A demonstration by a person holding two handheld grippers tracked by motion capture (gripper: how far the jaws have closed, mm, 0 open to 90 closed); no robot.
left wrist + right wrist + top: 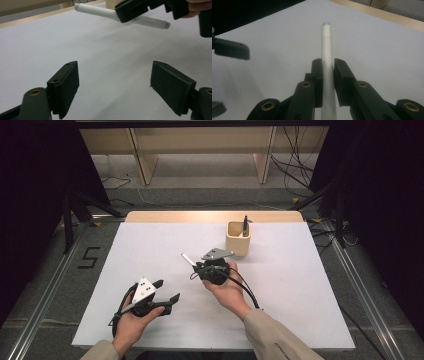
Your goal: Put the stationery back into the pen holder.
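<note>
A: Status? Right gripper (198,266) is clamped on a slim white plastic pen (327,62), lifted off the white bench (280,285), mid-bench.

B: So pickup's done. Left to do, probably: drop it in the square pale wooden holder (238,240) at the far right, where one dark pen (245,226) already stands.

A: Left gripper (167,291)?

B: Jaws apart, nothing between them, near left.

A: Pen look?

B: Plain, smooth, straight, capped end pointing left-far, tilted slightly.
</note>
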